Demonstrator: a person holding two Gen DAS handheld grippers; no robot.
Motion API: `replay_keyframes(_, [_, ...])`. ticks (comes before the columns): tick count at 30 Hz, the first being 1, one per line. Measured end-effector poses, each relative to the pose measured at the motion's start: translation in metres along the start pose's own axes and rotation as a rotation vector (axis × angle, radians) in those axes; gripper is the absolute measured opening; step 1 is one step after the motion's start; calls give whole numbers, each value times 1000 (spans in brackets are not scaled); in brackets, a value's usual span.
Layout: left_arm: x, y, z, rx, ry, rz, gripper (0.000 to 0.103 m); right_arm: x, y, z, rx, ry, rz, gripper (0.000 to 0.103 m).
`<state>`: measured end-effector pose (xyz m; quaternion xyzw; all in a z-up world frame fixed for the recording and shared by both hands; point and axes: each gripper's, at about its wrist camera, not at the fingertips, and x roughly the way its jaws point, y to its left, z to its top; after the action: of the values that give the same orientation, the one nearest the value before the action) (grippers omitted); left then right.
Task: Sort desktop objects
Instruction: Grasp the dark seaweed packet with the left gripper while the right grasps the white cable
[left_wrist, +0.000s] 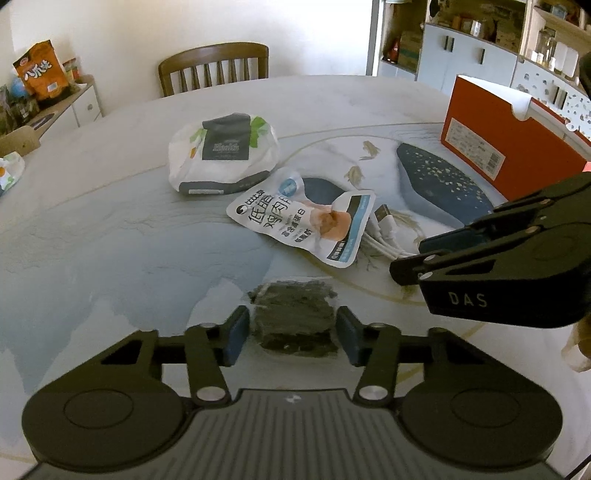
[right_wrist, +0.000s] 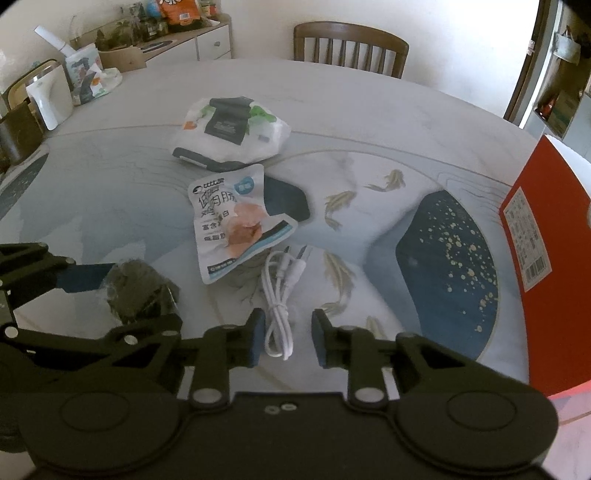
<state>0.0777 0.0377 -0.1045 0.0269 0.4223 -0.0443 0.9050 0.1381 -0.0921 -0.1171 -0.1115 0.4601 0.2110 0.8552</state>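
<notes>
My left gripper (left_wrist: 293, 328) sits low over the table with its blue pads against both sides of a dark seaweed-like packet in clear wrap (left_wrist: 291, 317), shut on it. The right wrist view shows the same packet (right_wrist: 140, 291) between those fingers. My right gripper (right_wrist: 288, 332) straddles a coiled white cable (right_wrist: 279, 317). Its left pad is at the cable and a gap remains on the right, so it is open. A white snack pouch (left_wrist: 295, 218) lies just beyond, and a white wipes pack (left_wrist: 221, 155) lies farther back.
An orange-red cardboard box (left_wrist: 509, 147) stands on the right of the patterned table (left_wrist: 110, 229), close to my right gripper. A wooden chair (left_wrist: 214, 66) stands at the far edge. A side cabinet with clutter (right_wrist: 122, 48) is at the back left.
</notes>
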Motion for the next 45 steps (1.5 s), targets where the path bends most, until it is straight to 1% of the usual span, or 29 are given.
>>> replay_keyframes(2, [0,0,1,-1,4,0,45,0,0,0,0,0,2,24])
replay_keyframes(4, [0,-1,1,-1,6,-2,45,0,1,0,-2,-1,2,14])
replay_keyframes(9, [-1,1,2,-12,13,-15,41,-2,-1,-1,16,-5,13,13])
replay_keyframes(19, [-6,-4,5,-33,33,-65,39,-19,-14,-9,67,-14,23,12])
replay_keyframes(20, [-7,-6,6,-31,32,-71,39,-22,-16,-10,72,-16,26,11])
replay_keyframes(21, [-8,-8,8,-29,31,-77,39,-24,-18,-11,79,-19,28,5])
replay_keyframes(27, [-12,-19,15,-16,31,-105,39,-37,-34,-17,122,-21,52,5])
replay_keyframes(37, [-22,-44,34,25,22,-166,39,-70,-58,-21,162,-74,61,5])
replay_keyframes(45, [-33,-68,53,66,-8,-217,39,-95,-80,-23,203,-112,57,5])
